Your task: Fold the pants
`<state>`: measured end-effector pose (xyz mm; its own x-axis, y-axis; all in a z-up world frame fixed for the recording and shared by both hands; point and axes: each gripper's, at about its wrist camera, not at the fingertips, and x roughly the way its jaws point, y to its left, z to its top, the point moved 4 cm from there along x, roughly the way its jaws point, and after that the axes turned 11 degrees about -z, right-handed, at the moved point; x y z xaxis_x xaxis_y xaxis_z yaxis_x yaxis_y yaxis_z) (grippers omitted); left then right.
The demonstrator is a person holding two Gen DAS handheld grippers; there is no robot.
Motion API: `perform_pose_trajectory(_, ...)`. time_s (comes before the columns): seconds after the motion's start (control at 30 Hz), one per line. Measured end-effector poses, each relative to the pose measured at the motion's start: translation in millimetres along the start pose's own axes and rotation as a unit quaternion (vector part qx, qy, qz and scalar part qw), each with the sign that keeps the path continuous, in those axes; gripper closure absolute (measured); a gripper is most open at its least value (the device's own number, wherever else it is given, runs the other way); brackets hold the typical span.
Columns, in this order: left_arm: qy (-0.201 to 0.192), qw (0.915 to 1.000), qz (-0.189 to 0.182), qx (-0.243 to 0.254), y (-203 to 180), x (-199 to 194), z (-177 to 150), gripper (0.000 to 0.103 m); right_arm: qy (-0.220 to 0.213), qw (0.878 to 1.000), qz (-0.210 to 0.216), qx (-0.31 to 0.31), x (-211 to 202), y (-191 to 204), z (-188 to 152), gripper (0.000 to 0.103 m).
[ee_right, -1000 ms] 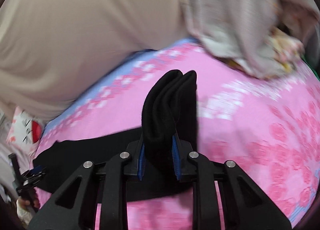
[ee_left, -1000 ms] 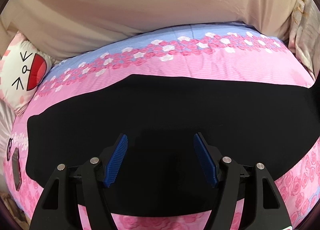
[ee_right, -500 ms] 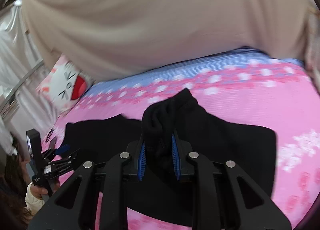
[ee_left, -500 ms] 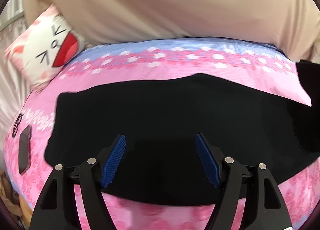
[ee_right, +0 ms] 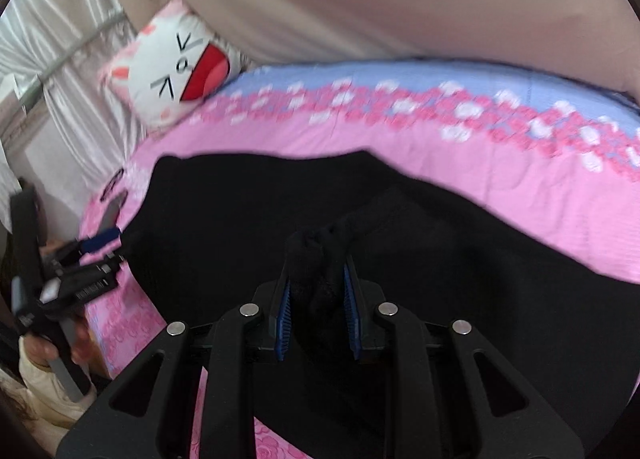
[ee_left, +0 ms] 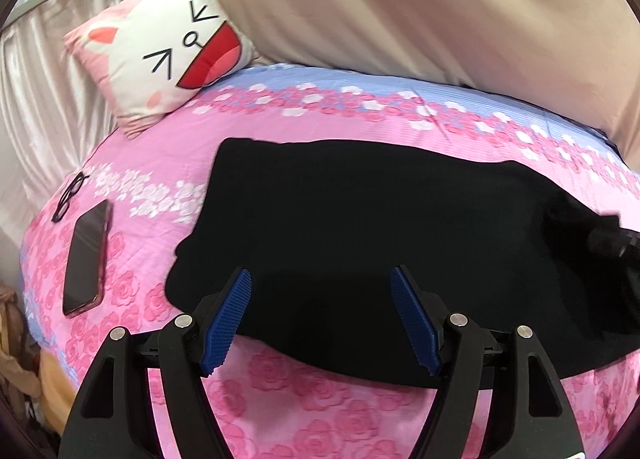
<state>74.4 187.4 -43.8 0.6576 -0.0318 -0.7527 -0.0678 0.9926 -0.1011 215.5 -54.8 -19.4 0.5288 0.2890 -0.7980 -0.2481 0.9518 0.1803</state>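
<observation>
Two grippers over black pants (ee_left: 360,227) on the bed (ee_left: 280,399).
Right gripper (ee_right: 318,299) pinches bunched pants fabric; left gripper (ee_left: 320,319) gapes wide, holding nothing.

1 pants (ee_left: 360,227), 1 phone (ee_left: 86,259), 1 pillow (ee_left: 168,47), 2 tools (ee_left: 320,315)

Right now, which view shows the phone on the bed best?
The left wrist view: the phone lies whole and sharp, screen up, on the pink bedspread, left of the black pants. The right wrist view catches only a blurred sliver of it beside the pants' left edge.
</observation>
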Motion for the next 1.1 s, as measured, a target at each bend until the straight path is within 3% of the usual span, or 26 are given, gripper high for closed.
perform_pose_trajectory(0.2,0.003,1.0,0.003,-0.008,10.0,4.3,0.5,0.033,0.025,1.0,-0.013,-0.013,15.6,0.9,-15.5,0.081)
perform_pose_trajectory(0.3,0.003,1.0,-0.002,-0.006,7.4,5.5,1.9,0.033,0.032,0.999,-0.024,-0.036,19.7,7.6,-21.5,0.076)
perform_pose_trajectory(0.47,0.0,1.0,-0.006,0.006,-0.8,2.9,5.4,0.033,0.024,0.997,-0.025,-0.076,-5.4,18.4,-34.9,0.054)
perform_pose_trajectory(0.5,-0.001,1.0,-0.005,0.006,-0.5,3.1,5.8,0.033,0.019,0.996,-0.029,-0.08,-11.9,18.5,-37.4,0.042)
perform_pose_trajectory(0.57,0.002,1.0,-0.006,0.004,-1.7,5.1,6.3,0.033,0.007,0.995,-0.046,-0.085,-21.6,15.9,-40.4,0.036)
perform_pose_trajectory(0.8,0.01,0.9999,-0.012,0.003,-8.8,10.5,7.1,0.033,-0.013,0.997,-0.042,-0.064,-37.6,8.2,-40.7,0.037)
perform_pose_trajectory(0.97,0.017,0.9997,-0.016,0.003,-12.2,12.7,4.9,0.033,-0.006,0.994,-0.041,-0.1,-14.0,28.6,-36.2,0.039)
perform_pose_trajectory(1.1,0.016,0.9998,-0.014,0.005,-11.5,9.4,2.5,0.033,-0.005,0.99,-0.05,-0.131,5.0,42.1,-37.1,0.05)
